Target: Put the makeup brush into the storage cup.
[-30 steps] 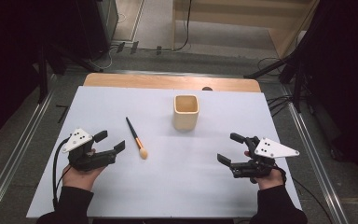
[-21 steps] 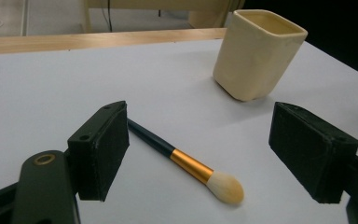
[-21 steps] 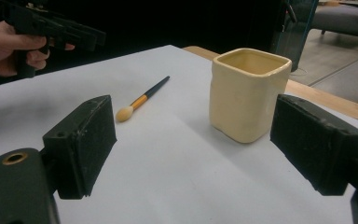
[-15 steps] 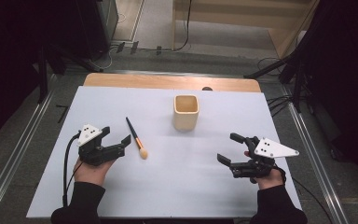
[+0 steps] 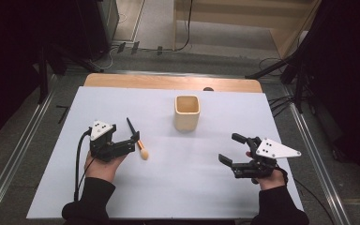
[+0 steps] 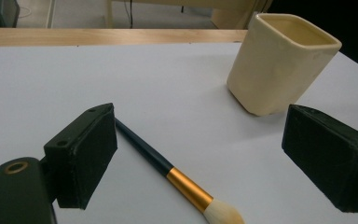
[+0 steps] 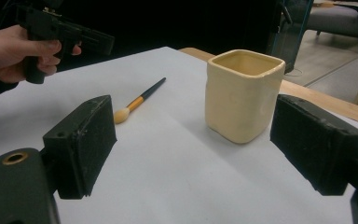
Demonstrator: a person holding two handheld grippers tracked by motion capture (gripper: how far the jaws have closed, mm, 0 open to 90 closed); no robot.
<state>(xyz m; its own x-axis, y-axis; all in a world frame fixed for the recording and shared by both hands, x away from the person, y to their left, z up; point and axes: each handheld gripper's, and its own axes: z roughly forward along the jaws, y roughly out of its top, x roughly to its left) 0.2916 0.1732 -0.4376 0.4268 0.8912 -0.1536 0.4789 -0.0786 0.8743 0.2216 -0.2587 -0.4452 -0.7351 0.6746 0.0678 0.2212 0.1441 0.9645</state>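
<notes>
A makeup brush [image 5: 137,139] with a dark handle, gold ferrule and pale bristles lies on the white table cover [image 5: 168,187], left of centre. My left gripper [image 5: 132,142] has reached it. Its jaws have just been opening and stand wide on either side of the brush [image 6: 168,171] without pressing it. A cream square cup [image 5: 187,112] stands upright beyond the brush [image 6: 279,60]. At the table's right my right gripper [image 5: 228,149] is open with nothing between its jaws, aimed at the cup [image 7: 242,93] and the brush [image 7: 137,100].
A wooden table edge [image 5: 168,82] runs along the far side of the white cover. Metal rails [image 5: 23,150] flank the table on both sides. In the right gripper view, the person's other hand holds the left gripper [image 7: 93,41] at the upper left.
The left gripper has moved forward and right, up to the brush, and its jaws now straddle the handle. The right gripper has kept still.
</notes>
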